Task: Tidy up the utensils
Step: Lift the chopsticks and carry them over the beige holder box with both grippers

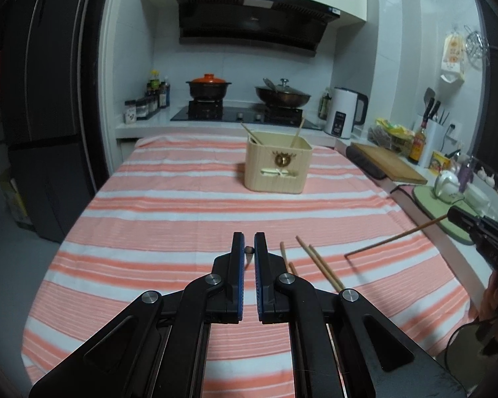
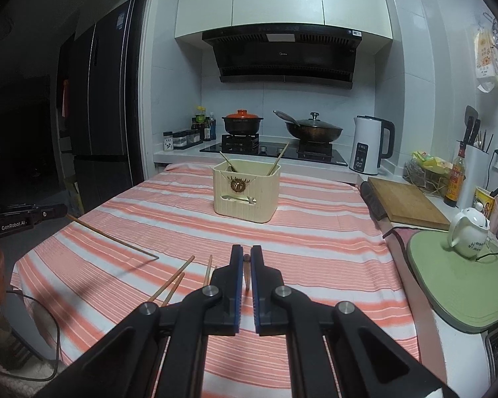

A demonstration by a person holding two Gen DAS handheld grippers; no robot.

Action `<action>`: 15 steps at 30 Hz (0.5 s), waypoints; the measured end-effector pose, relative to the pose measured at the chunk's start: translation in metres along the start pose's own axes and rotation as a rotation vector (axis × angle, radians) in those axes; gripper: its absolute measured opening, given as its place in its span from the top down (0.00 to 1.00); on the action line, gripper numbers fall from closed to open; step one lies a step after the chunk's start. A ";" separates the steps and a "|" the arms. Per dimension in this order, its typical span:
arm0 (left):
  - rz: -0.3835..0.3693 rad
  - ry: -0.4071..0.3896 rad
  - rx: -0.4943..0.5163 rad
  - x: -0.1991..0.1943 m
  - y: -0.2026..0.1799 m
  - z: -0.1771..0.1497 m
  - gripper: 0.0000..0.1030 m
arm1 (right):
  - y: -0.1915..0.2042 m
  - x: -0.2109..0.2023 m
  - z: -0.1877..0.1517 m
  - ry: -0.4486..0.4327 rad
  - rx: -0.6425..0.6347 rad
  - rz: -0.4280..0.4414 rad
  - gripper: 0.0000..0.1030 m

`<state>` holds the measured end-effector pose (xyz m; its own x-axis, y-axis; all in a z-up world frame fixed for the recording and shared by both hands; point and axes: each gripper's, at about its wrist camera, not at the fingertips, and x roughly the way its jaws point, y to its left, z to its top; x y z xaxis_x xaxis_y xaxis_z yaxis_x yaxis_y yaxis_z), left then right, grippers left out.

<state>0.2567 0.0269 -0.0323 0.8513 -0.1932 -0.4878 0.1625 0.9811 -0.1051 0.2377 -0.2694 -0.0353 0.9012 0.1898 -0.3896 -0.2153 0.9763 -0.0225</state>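
Observation:
My left gripper (image 1: 249, 237) is shut on a wooden chopstick (image 1: 249, 249), seen end-on between the blue pads. In the right wrist view this same left gripper (image 2: 64, 210) holds that chopstick (image 2: 112, 237) slanting down over the striped cloth. My right gripper (image 2: 246, 248) is shut on another chopstick (image 2: 247, 273). It shows at the right edge as the right gripper (image 1: 449, 214), its chopstick (image 1: 394, 237) raised above the cloth. Several loose chopsticks (image 1: 318, 265) (image 2: 172, 282) lie on the cloth. A cream utensil holder (image 1: 278, 165) (image 2: 247, 192) with two chopsticks stands farther back.
The table wears an orange-and-white striped cloth (image 1: 169, 219). To the right are a wooden cutting board (image 2: 404, 205), a green mat (image 2: 461, 285) with a white teapot (image 2: 469, 232), bottles and a knife block. A stove with pots and a white kettle (image 2: 370, 144) lies behind.

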 end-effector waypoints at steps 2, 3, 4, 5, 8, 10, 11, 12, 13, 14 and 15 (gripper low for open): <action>-0.012 -0.016 0.003 -0.002 -0.001 0.009 0.97 | -0.001 0.001 0.006 -0.006 0.008 0.012 0.96; -0.019 -0.022 0.004 -0.004 -0.001 0.014 0.97 | -0.002 0.002 0.009 -0.008 0.014 0.018 0.96; -0.027 -0.028 0.005 -0.005 -0.001 0.018 0.97 | -0.004 0.002 0.012 -0.011 0.021 0.023 0.96; -0.033 -0.033 0.006 -0.006 -0.001 0.023 0.97 | -0.005 0.003 0.016 -0.014 0.027 0.028 0.96; -0.057 -0.047 0.008 -0.007 -0.003 0.035 0.97 | -0.008 0.005 0.025 -0.022 0.040 0.042 0.96; -0.079 -0.048 0.005 -0.007 -0.005 0.043 0.97 | -0.009 0.005 0.029 -0.027 0.047 0.049 0.96; -0.089 -0.046 0.004 -0.006 -0.006 0.048 0.97 | -0.009 0.006 0.033 -0.030 0.047 0.051 0.96; -0.097 -0.042 0.004 -0.005 -0.006 0.051 0.97 | -0.009 0.005 0.036 -0.034 0.047 0.053 0.96; -0.106 -0.034 0.004 -0.003 -0.007 0.055 0.97 | -0.009 0.005 0.039 -0.038 0.047 0.056 0.96; -0.117 -0.027 0.002 -0.001 -0.007 0.059 0.97 | -0.010 0.005 0.044 -0.040 0.048 0.062 0.96; -0.124 -0.017 0.002 0.002 -0.008 0.063 0.97 | -0.010 0.006 0.048 -0.041 0.049 0.069 0.96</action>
<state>0.2880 0.0198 0.0221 0.8330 -0.3132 -0.4561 0.2685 0.9496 -0.1617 0.2634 -0.2729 0.0063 0.8996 0.2603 -0.3506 -0.2599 0.9644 0.0492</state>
